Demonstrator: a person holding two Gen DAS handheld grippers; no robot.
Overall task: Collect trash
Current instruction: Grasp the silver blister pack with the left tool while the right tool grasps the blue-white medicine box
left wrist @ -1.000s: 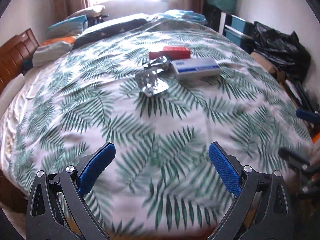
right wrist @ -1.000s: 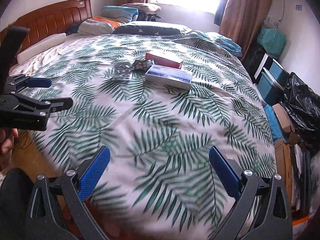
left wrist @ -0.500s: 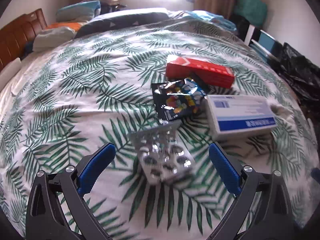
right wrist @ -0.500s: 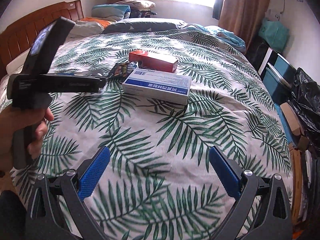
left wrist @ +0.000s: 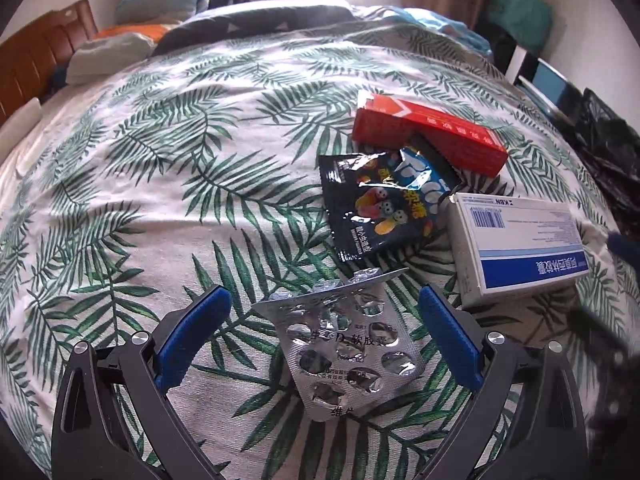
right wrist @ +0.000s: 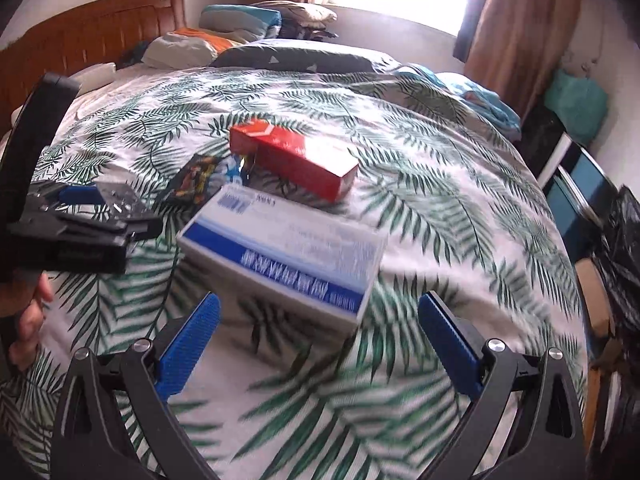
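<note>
Left gripper [left wrist: 324,312] is standing wide, both blue pads apart, with the blister sheet [left wrist: 344,344] lying between its fingers, untouched by either pad. The sheet's pockets are looking crushed; whether any holds a pill cannot be told. Just ahead of the left gripper, the candy bag [left wrist: 380,204] is lying flat on the bed [left wrist: 160,184], its contents hidden. Beyond it, the red box [left wrist: 428,136] is resting partly over the bag's far edge, its near flap sitting ajar. Ahead and to the right, the white box [left wrist: 520,244] is lying closed.

Right gripper [right wrist: 320,320] is also gaping wide, holding nothing, with the white box [right wrist: 280,248] just ahead of its fingers and the red box [right wrist: 296,160] lying farther on. The view is blurring.
</note>
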